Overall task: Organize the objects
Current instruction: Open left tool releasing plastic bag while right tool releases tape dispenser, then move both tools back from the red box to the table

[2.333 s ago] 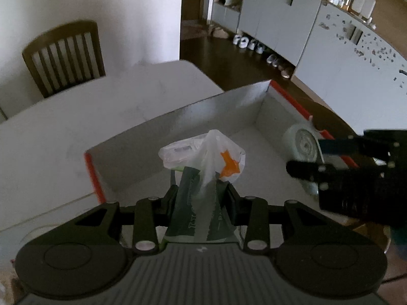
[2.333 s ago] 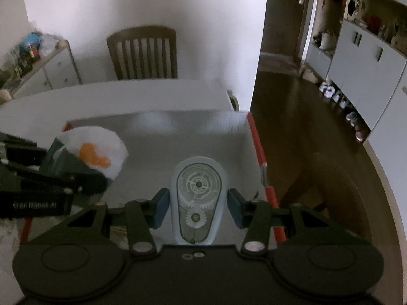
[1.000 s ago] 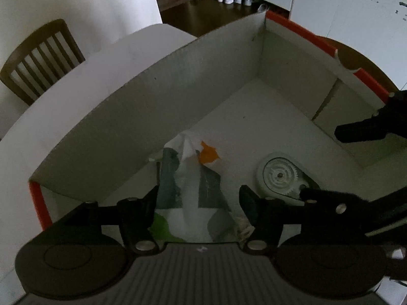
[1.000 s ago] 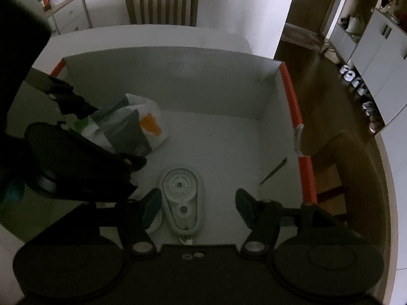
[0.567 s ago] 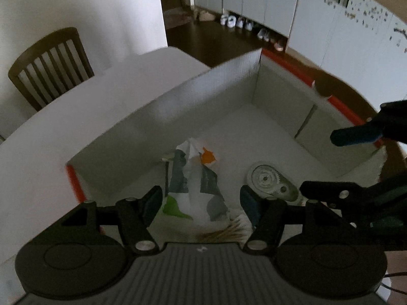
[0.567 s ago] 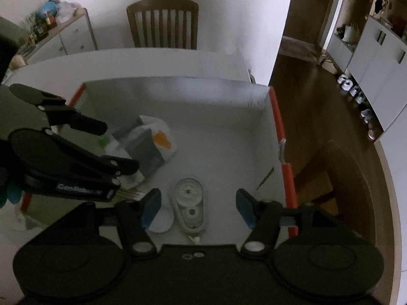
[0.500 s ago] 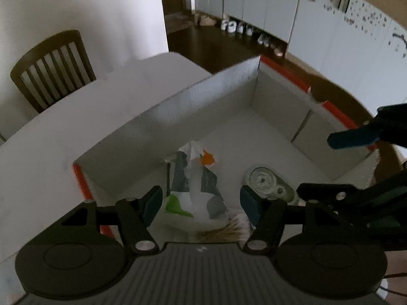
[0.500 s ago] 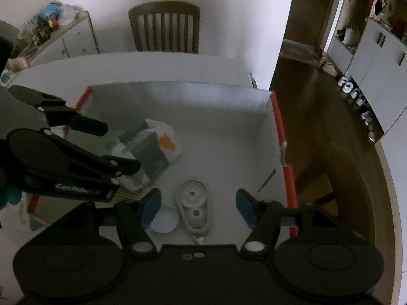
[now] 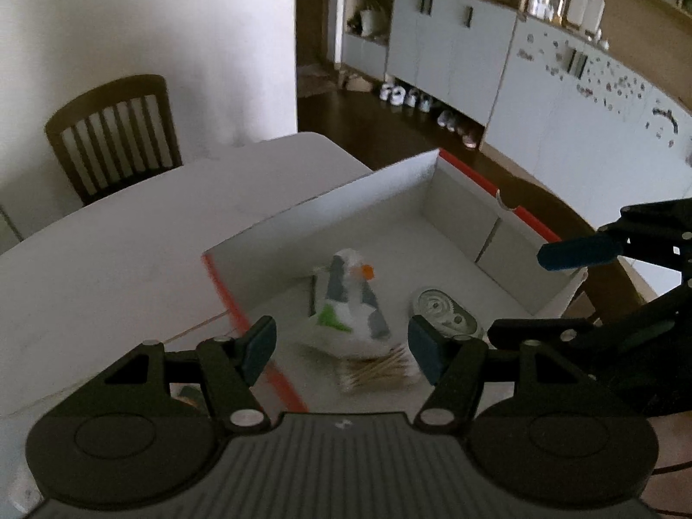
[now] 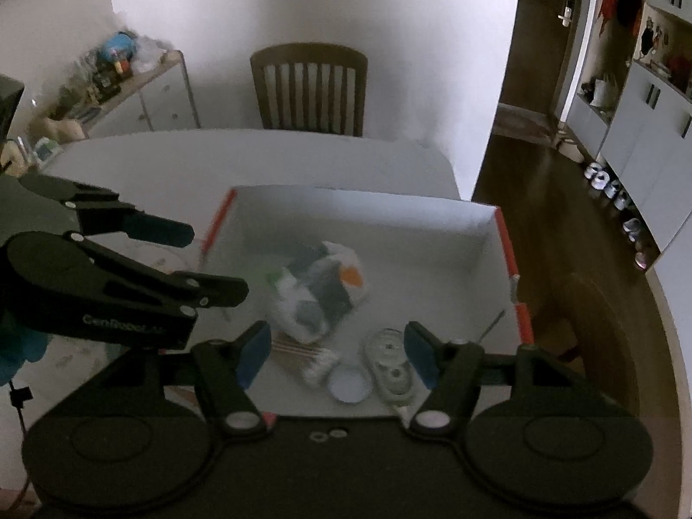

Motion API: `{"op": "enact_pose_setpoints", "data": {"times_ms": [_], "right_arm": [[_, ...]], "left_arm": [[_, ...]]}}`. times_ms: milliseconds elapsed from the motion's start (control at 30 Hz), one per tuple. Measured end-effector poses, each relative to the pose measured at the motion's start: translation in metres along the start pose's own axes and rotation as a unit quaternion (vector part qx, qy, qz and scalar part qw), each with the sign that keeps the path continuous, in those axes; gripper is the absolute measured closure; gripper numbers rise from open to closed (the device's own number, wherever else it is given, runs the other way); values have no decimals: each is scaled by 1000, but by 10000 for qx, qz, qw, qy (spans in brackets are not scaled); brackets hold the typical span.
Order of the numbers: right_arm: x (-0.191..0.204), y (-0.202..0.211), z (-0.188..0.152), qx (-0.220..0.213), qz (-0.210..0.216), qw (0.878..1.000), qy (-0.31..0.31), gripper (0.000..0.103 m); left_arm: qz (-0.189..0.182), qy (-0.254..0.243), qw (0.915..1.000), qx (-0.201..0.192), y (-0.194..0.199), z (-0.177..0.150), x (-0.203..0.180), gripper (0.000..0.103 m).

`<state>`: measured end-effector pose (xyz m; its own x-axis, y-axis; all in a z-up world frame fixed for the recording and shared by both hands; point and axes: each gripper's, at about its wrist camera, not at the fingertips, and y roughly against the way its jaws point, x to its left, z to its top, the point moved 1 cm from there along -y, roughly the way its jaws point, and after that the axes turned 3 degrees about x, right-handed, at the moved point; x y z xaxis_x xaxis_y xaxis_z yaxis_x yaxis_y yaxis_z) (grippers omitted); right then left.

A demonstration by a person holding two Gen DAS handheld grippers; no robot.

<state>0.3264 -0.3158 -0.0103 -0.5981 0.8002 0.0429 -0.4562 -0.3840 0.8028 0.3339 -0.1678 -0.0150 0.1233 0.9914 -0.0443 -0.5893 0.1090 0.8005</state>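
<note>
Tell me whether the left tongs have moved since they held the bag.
Yes. The left tongs have risen, empty, above the box; the bag lies inside.

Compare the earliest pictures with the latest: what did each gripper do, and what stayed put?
The left gripper let go of the plastic bag, and the right gripper, its jaws just opening further, let go of the correction tape. Both items now lie in the box, and both grippers have drawn back above it with nothing between their jaws. The box, table and chair stayed in place.
</note>
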Motion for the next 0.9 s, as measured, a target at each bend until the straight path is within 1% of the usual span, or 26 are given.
{"op": "enact_pose_setpoints", "data": {"times_ms": [100,267,300,367,400,567,800,900], "right_arm": [[16,9,0,-114,59,9999,-25,33],[46,18,2,-298,202,9992,-145,28],[53,20,2,-329,220,9991,-161,27],[65,22,1,-381,257,9987,-205,26],[71,22,1,-406,270,9986,-225,25],[102,24,-4,-465,330,9979,-311,21],[139,21,-14,-486,417,9969,-448,14],[152,20,-18,-516,364,9967,-506,7]], "left_arm": [[-20,97,9999,-114,17,-10,13,37],[-57,359,9989,-282,45,-29,38,36],[-51,397,9987,-309,51,-33,43,35],[-8,453,9982,-392,62,-42,52,24],[27,461,9979,-456,68,-47,57,23],[103,487,9971,-571,88,-69,77,22],[50,858,9945,-599,107,-99,113,19],[39,1003,9932,-585,113,-112,129,16]]}}
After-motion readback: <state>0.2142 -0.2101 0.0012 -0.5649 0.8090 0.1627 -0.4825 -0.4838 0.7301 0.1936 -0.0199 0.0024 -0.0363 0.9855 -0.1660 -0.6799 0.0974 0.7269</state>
